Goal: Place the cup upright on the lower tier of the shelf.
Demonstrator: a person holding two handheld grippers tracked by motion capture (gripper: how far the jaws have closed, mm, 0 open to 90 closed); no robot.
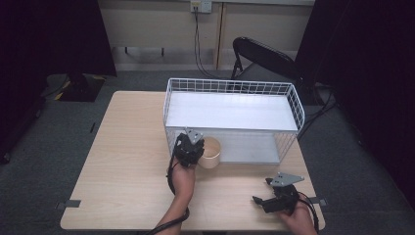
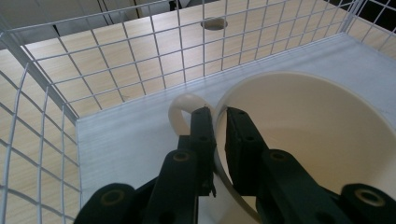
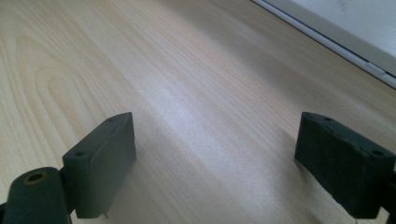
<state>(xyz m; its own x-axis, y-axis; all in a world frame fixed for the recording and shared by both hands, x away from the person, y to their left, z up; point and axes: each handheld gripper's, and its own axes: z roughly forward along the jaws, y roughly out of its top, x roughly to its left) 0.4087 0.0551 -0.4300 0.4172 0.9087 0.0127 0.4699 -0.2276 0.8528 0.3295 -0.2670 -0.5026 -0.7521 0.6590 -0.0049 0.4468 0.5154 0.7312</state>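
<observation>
Black jaws at the bottom of the left gripper view pinch the wall of the cream mug (image 2: 299, 130), one jaw inside the rim, one outside, right beside the handle (image 2: 182, 105); so the left gripper (image 1: 188, 148) is clamped on the mug, which sits at the lower-left mouth of the white wire rack (image 1: 293, 100), centre of the high view. Risk, I'd say: such a thin rim grip could let the mug swivel or slip if it tilts, and the rack's top shelf (image 1: 230, 111) hangs close above the gripper. Wire mesh crowds the left edge. Lower right, the right gripper (image 1: 268, 197) rests with jaws spread wide, holding nothing, over bare table (image 1: 127, 147), with plenty of room there.
</observation>
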